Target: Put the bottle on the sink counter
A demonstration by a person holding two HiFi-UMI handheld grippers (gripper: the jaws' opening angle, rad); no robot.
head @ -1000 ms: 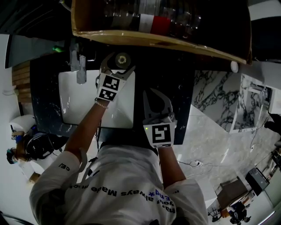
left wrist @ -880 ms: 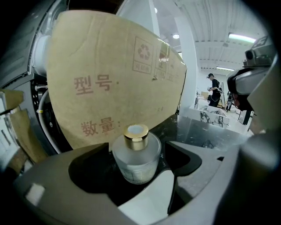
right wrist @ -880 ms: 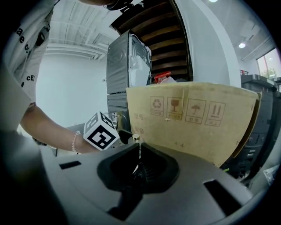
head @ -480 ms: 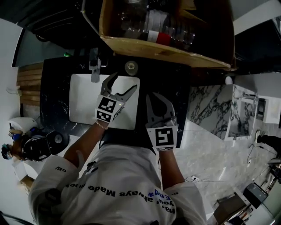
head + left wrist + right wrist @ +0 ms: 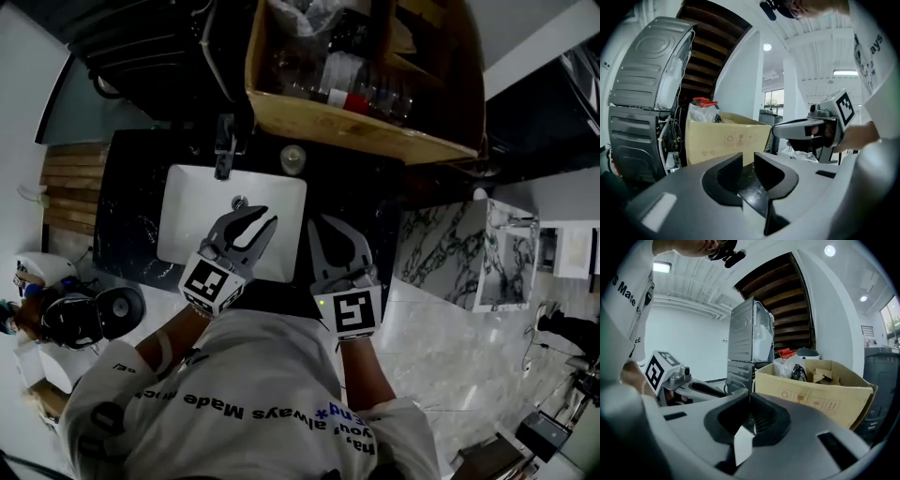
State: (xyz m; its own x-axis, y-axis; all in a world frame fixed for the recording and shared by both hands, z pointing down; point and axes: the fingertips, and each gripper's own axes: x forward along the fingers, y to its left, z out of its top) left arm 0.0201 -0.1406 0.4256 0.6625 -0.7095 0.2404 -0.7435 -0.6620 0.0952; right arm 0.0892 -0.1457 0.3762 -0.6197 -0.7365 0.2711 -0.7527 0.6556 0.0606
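The bottle (image 5: pixel 292 159) shows from above as a small round top. It stands on the black sink counter (image 5: pixel 361 202), behind the white basin (image 5: pixel 192 211) and right of the faucet (image 5: pixel 225 145). My left gripper (image 5: pixel 258 217) hovers over the basin, well clear of the bottle. Its jaws have just been closing to a narrow gap with nothing between them, as the left gripper view (image 5: pixel 748 157) also shows. My right gripper (image 5: pixel 326 225) hangs beside it over the counter's front part, shut and empty (image 5: pixel 749 397).
A cardboard box (image 5: pixel 366 103) holding more bottles and bags sits beyond the counter, and both gripper views face it (image 5: pixel 726 136) (image 5: pixel 815 385). A grey stacked appliance (image 5: pixel 647 93) stands left of the box. Marble flooring (image 5: pixel 441 253) lies to the right.
My left gripper let go of the bottle, drew back over the basin toward the person and narrowed its jaws. The right gripper also pulled back slightly. The bottle stays standing on the counter.
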